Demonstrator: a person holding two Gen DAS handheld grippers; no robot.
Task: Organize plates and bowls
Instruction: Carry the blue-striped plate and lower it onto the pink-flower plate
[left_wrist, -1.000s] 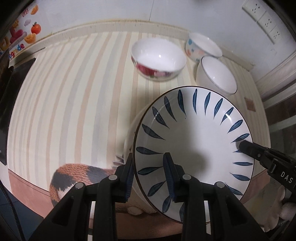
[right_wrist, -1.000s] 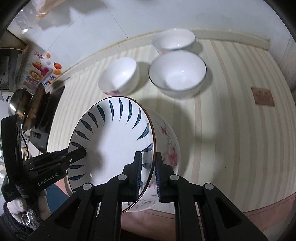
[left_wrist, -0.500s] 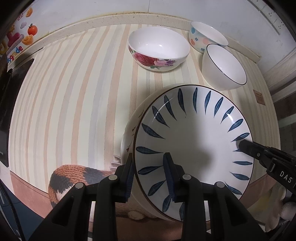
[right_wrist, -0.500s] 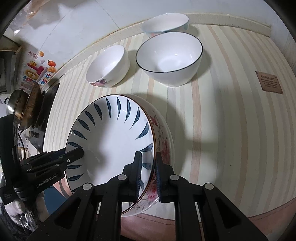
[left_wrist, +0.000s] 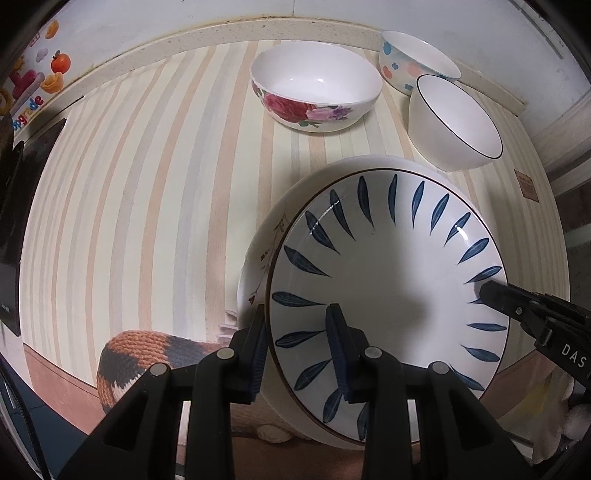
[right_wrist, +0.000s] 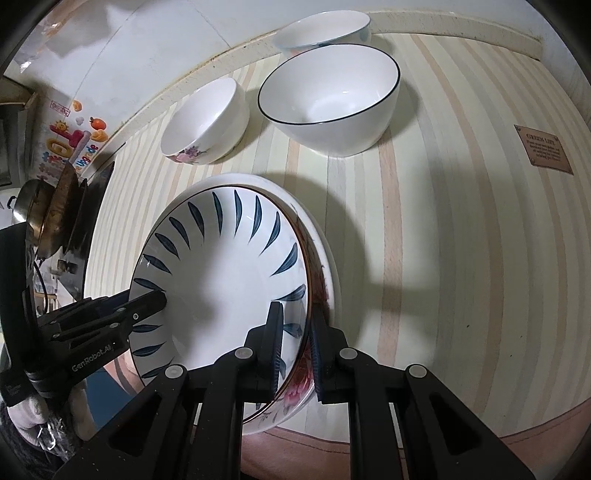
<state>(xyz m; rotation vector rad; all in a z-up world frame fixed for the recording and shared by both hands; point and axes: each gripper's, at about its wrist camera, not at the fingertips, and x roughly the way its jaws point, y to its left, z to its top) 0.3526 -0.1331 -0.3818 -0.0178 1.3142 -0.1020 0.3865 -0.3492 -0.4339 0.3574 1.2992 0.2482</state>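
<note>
A white plate with blue leaf marks (left_wrist: 391, 295) (right_wrist: 221, 280) is held by both grippers, low over a larger flower-patterned plate (left_wrist: 266, 251) (right_wrist: 325, 266) on the striped table. My left gripper (left_wrist: 295, 350) is shut on the blue-leaf plate's left rim. My right gripper (right_wrist: 295, 339) is shut on its right rim, and its fingertip shows in the left wrist view (left_wrist: 495, 293). Whether the plates touch is unclear.
Three bowls stand at the back: a rose-patterned bowl (left_wrist: 316, 92) (right_wrist: 205, 122), a dark-rimmed white bowl (left_wrist: 456, 122) (right_wrist: 332, 99) and a dotted bowl (left_wrist: 417, 55) (right_wrist: 321, 27). A knitted item (left_wrist: 147, 354) lies by the table's front edge. A pan (right_wrist: 48, 210) sits left.
Both grippers have lowered the blue-leaf plate down onto or just above the flowered plate. The table and bowls look closer now.
</note>
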